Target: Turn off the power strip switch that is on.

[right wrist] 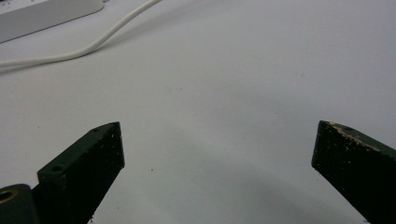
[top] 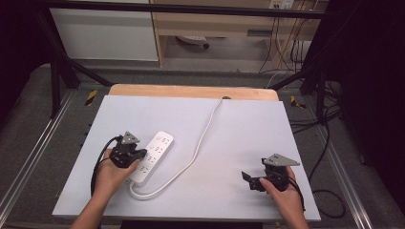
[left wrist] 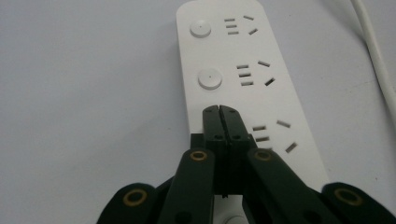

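The white power strip lay on the left half of the pale table, set on a slant, its far end turned toward the table's middle. Its white cord left the near end, looped along the front and ran away in a long curve to the back edge of the table.

The person's left hand came in from the bottom edge of the high view, forearm angled up and slightly right, wrapped around the left gripper from behind. The gripper leaned forward and down over the near part of the strip. In the left gripper view its jaws were pressed tightly together, nothing between them, and the joined tips sat over the strip's top face, between the second round button and the socket holes just right of them. Whether the tips actually touched the plastic I could not tell.

The right hand rested well apart from all this, near the table's front right corner, gripping the right gripper with its nose turned left — toward the strip. In the right gripper view its jaws stood spread wide over bare table, one black finger at each side, empty, with the cord and a corner of the strip far off at the upper left.
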A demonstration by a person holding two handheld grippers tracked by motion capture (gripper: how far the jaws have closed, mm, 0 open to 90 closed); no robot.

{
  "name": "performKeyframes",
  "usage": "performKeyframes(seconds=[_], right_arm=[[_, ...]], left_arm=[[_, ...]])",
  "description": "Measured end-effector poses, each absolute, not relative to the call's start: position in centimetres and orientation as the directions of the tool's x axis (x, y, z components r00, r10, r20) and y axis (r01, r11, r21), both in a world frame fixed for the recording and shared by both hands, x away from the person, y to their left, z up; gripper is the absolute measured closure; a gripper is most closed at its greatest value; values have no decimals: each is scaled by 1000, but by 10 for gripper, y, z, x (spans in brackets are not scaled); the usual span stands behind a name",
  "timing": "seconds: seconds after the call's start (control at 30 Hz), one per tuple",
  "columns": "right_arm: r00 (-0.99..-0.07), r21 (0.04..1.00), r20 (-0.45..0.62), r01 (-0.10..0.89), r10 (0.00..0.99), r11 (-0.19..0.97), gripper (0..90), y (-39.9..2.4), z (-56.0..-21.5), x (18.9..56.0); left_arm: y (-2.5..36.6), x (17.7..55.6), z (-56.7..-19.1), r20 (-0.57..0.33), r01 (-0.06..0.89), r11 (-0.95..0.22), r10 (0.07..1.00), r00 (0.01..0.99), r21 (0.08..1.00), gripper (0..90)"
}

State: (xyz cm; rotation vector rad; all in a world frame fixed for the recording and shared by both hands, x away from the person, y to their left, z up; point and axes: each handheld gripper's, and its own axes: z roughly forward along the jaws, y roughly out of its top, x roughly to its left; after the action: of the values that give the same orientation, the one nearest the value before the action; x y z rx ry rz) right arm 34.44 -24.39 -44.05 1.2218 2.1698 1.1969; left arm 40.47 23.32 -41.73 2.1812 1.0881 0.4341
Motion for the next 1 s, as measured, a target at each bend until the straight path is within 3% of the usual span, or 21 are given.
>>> performKeyframes(seconds=[1.0], right_arm=[[-551,819,78,511,831,262,32,-243,-441,344]], left_arm=[[234,404,-417,-12,575,-414,805,593,705,900]])
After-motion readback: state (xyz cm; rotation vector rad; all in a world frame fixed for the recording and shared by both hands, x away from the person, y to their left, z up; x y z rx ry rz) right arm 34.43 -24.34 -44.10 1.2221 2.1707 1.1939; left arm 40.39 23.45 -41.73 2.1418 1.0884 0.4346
